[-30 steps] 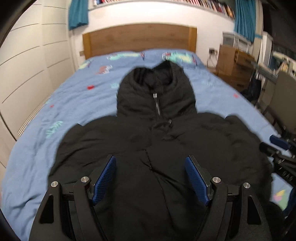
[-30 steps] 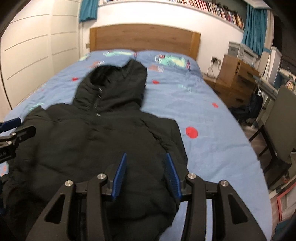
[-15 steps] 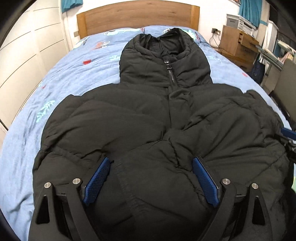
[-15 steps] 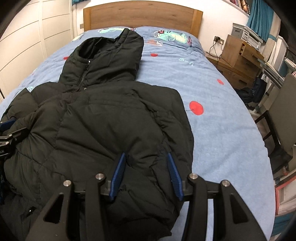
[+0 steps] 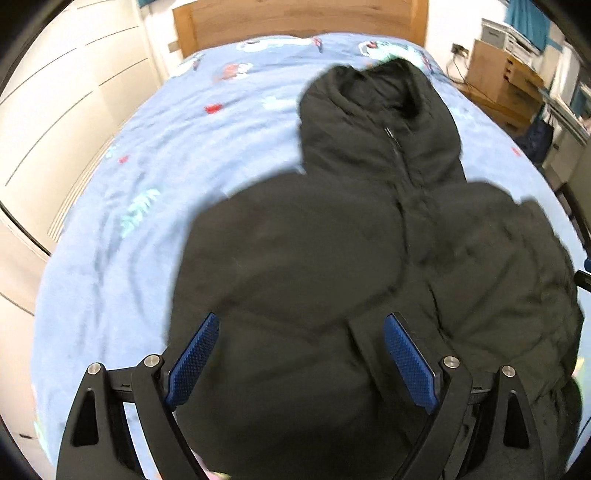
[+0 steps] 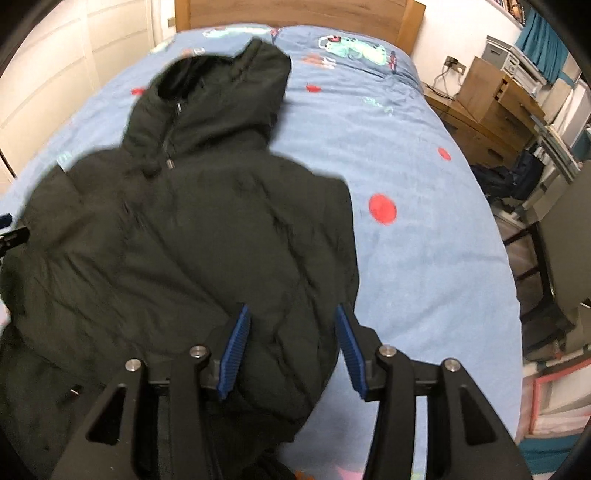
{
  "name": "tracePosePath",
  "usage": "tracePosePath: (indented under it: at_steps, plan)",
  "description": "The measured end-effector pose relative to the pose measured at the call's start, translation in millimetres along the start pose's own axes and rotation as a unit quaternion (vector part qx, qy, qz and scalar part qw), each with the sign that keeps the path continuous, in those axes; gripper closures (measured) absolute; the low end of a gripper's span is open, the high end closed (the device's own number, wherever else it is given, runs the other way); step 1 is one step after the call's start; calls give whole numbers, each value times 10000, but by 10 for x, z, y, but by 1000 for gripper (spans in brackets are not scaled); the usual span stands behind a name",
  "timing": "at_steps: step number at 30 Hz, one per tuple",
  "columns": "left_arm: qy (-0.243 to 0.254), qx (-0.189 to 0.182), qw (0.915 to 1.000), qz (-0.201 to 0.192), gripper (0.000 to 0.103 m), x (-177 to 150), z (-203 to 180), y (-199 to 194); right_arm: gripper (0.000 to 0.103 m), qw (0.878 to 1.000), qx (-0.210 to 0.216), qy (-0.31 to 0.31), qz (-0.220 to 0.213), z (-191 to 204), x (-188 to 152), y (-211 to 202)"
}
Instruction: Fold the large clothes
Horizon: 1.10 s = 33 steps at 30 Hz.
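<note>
A black hooded puffer jacket (image 5: pixel 332 258) lies front up on the blue bed cover (image 5: pixel 122 258), zip closed and hood (image 5: pixel 373 110) toward the headboard. My left gripper (image 5: pixel 301 321) hangs over the jacket's lower left part, open wide, the padding below its blue pads (image 5: pixel 192 354) and not pinched. My right gripper (image 6: pixel 291 310) is over the jacket's (image 6: pixel 192 240) lower right edge. Its jaws are opening, with a fold of the jacket lying between the pads (image 6: pixel 349 343), which do not press on it. The jacket's hem is hidden behind both grippers.
A wooden headboard (image 6: pixel 295 11) closes the far end of the bed. White wardrobe doors (image 5: pixel 55 122) run along the left side. On the right stand wooden drawers (image 6: pixel 487 103), a chair (image 6: pixel 557 236) and floor clutter. Bare blue cover (image 6: pixel 424 240) lies right of the jacket.
Both cameras have tipped down toward the jacket. The left gripper has slid left and its jaws have widened. The right gripper's jaws have spread a little.
</note>
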<state>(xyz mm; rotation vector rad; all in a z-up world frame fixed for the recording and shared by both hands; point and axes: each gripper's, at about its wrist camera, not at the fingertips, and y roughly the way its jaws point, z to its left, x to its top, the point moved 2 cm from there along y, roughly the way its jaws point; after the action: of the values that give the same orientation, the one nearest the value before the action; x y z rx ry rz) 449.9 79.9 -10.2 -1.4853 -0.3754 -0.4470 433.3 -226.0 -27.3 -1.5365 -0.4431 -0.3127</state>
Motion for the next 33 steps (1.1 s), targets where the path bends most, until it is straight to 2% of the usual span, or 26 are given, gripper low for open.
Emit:
tracePosePath:
  at_steps: [1, 2, 5, 7, 10, 13, 18, 21, 27, 28, 29, 30, 32, 33]
  plan:
    - [-17, 16, 10000, -14, 12, 103, 56, -17, 41, 9999, 89, 32, -46, -15, 102, -36]
    - [-40, 16, 10000, -38, 12, 239, 116, -24, 36, 9996, 222, 85, -124, -35, 252, -77]
    - [-167, -215, 9995, -165, 3, 786, 292, 25, 32, 9973, 619, 297, -277, -61, 647, -91]
    - [-195, -282, 9992, -228, 3, 1099, 367, 134, 31, 9950, 809, 429, -394, -62, 960, -21]
    - [-196, -488, 9983, -235, 3, 1559, 440, 443, 29, 9928, 952, 437, -582, -11, 1445, 188]
    - [-257, -655, 9974, -142, 3, 1912, 421, 817, 29, 9928, 911, 387, -673, 63, 1914, 506]
    - [-559, -996, 9934, -102, 3, 2381, 293, 1342, 28, 9848, 1360, 855, -663, 88, 2562, 1145]
    - [-643, -1139, 9914, -100, 3, 2590, 165, 1537, 28, 9829, 1408, 995, -649, 88, 2794, 1472]
    - [-561, -958, 9937, 138, 4, 2739, -37, 1946, 27, 9787, 1501, 1283, -567, 28, 2972, 1945]
    - [-609, -949, 9933, 245, 10, 2731, -54, 2039, 27, 9767, 1557, 1383, -519, 2, 2986, 2033]
    - [-637, -940, 9930, 334, 30, 2740, -63, 2096, 27, 9754, 1601, 1451, -445, -5, 2980, 2105]
    - [-678, -976, 9918, 467, 41, 2741, -79, 2186, 27, 9744, 1644, 1493, -353, 2, 2975, 2184]
    - [-821, -1142, 9874, 726, 77, 2696, -81, 2308, 27, 9725, 1750, 1530, -139, 34, 2969, 2320]
    - [-850, -1156, 9867, 765, 82, 2680, -84, 2325, 27, 9717, 1796, 1533, -81, 58, 2959, 2355]
